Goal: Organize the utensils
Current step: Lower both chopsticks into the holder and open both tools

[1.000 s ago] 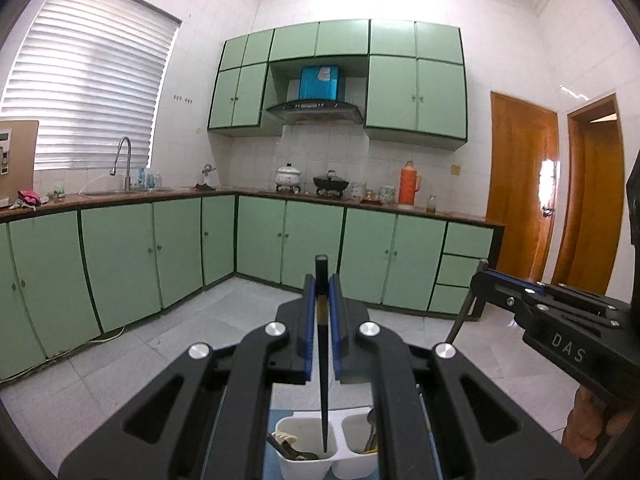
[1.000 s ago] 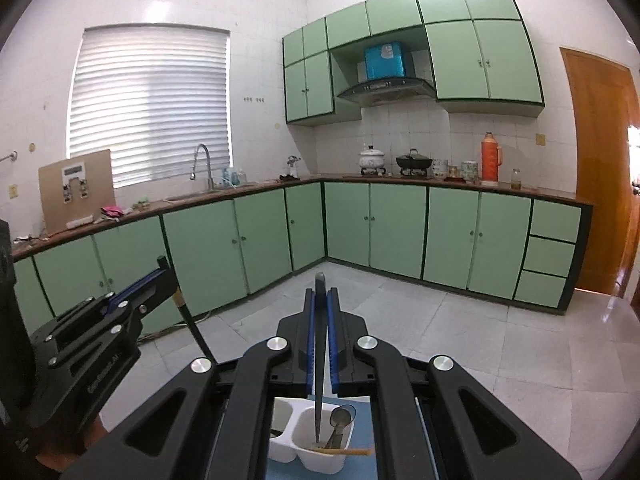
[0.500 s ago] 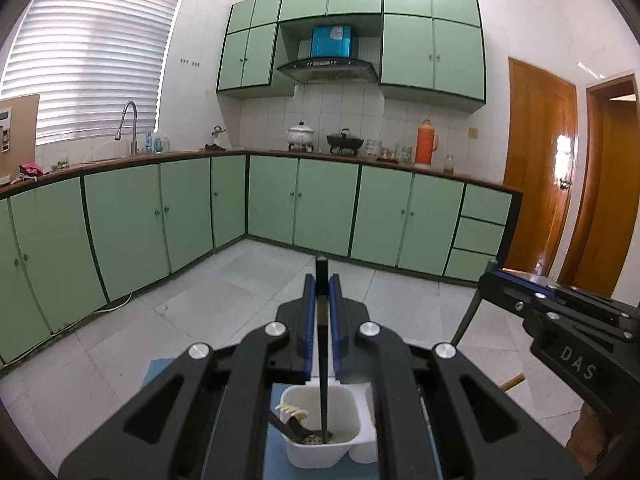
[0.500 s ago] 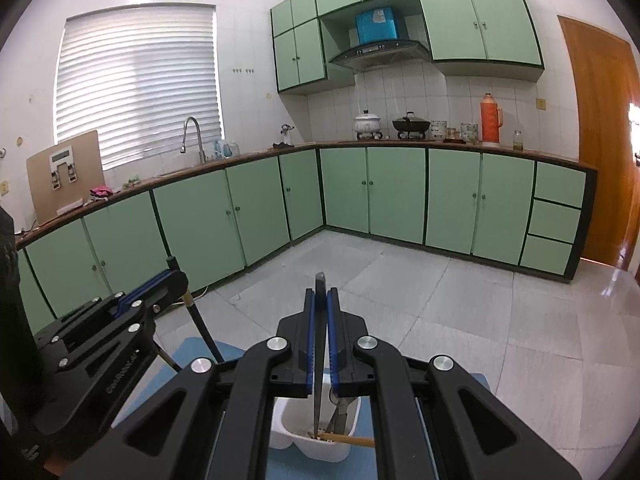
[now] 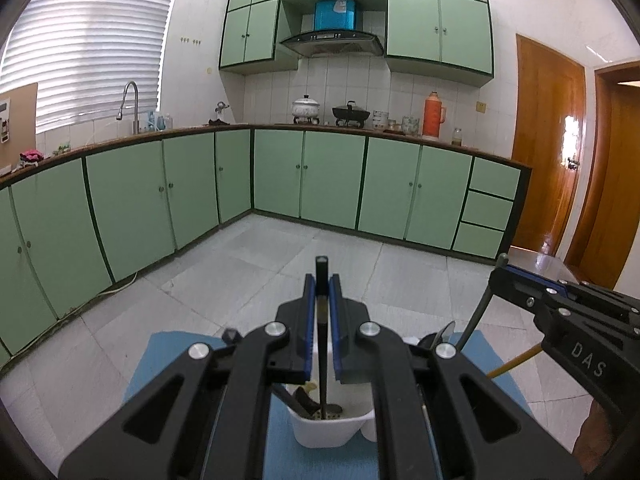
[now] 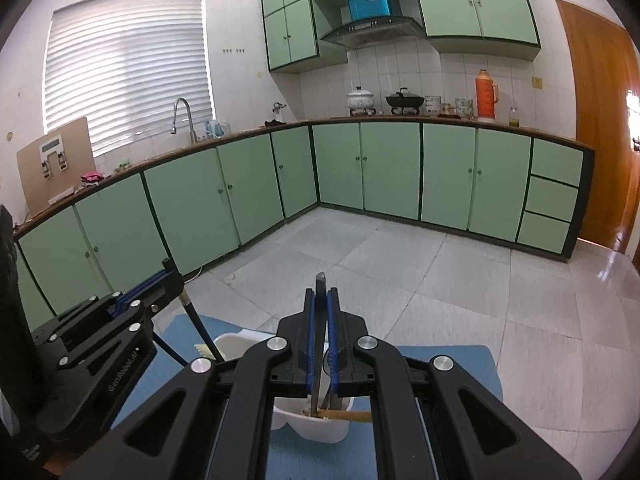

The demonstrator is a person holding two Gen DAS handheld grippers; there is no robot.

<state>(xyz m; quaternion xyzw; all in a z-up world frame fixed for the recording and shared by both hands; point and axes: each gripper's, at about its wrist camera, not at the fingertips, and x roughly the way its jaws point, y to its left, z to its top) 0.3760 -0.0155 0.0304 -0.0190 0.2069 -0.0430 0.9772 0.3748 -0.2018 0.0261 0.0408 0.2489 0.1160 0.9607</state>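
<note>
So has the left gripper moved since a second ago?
Yes. The left gripper has come down toward the white holder: the holder and blue mat now fill more of the view, and the green cabinets sit higher in it.

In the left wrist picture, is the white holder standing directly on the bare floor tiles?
No, the white holder stands on a blue mat, and the grey floor tiles show only around the mat's edges.

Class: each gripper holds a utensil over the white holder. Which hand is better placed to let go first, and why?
Probably left. The left gripper holds its black utensil with the tip already deep in the holder. The right gripper's utensil also reaches its compartment, though its tip is hidden.
</note>
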